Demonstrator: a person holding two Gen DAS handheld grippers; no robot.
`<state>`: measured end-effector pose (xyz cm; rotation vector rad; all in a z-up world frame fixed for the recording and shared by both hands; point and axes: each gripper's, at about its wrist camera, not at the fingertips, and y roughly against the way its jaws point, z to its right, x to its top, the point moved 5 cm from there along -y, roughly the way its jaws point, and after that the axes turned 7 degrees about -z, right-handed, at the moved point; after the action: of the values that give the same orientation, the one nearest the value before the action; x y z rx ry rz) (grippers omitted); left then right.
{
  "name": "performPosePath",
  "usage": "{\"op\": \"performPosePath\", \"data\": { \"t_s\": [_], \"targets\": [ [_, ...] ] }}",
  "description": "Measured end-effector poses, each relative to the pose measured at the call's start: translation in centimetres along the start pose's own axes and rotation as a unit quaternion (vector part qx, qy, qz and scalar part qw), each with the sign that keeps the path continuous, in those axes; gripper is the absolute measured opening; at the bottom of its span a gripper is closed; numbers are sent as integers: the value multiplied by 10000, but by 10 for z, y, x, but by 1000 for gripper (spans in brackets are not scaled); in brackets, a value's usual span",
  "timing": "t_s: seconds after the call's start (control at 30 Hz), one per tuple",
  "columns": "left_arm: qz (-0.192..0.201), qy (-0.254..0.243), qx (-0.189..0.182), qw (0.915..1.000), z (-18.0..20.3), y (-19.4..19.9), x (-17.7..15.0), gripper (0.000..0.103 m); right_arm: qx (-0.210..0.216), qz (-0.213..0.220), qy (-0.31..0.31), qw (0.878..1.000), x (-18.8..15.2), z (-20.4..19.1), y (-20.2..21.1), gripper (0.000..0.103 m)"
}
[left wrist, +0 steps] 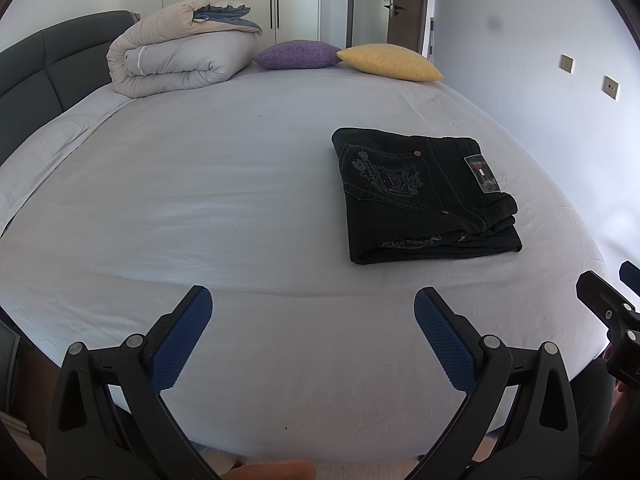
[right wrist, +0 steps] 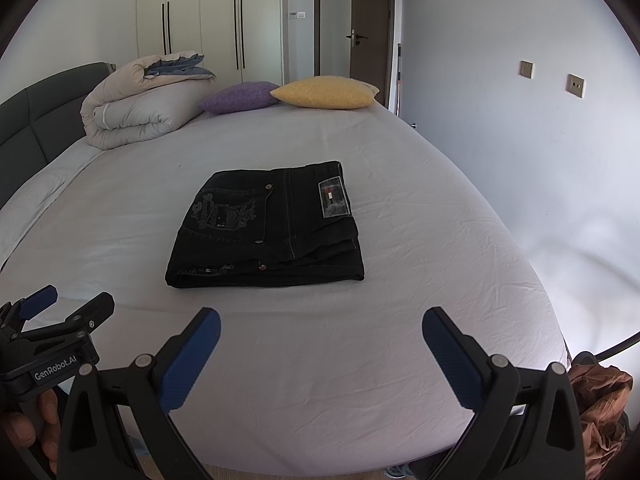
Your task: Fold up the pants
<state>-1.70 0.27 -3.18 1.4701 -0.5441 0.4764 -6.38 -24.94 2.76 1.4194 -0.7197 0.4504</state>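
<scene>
- Both sets of fingers are spread wide and hold nothing: my left gripper (left wrist: 313, 336) and my right gripper (right wrist: 322, 354) hang over the near edge of the bed (right wrist: 360, 400), clear of the cloth.
- From the right wrist view I can see the left gripper off to its side, with a hand (right wrist: 28, 424) around its handle; from the left wrist view the right gripper shows only at the frame's edge.
- Black pants (right wrist: 266, 226) lie on the sheet as a compact rectangular stack, several layers deep, back pocket and waistband uppermost. They sit just ahead of the right gripper, and ahead and to the right of the left one.
- I judge the folding itself finished or very nearly so; the layered edges toward me look a little uneven.
- If anything remains, I'd say it calls for a light press or a nudge to square those edges, without dragging the top layer off the pile.
- Writing: "GenRobot.AI" is readable on the left gripper's body in the right wrist view.
- A grey waistband patch (right wrist: 334, 198) carries a small red, white and dark flag mark; any lettering is too small to read. The pocket embroidery (right wrist: 224, 212) is ornate, and I cannot make out words.
</scene>
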Motion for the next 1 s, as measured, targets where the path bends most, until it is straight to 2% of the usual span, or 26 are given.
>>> {"op": "performPosePath", "data": {
  "t_s": [0.8, 1.0],
  "targets": [
    [-137, -3, -48, 9999, -1, -8, -5, 103, 58, -81, 35, 9999, -8, 0, -4, 103],
    [-3, 20, 20, 10000, -4, -4, -4, 103, 61, -92, 33, 9999, -8, 0, -3, 103]
  ]
}}
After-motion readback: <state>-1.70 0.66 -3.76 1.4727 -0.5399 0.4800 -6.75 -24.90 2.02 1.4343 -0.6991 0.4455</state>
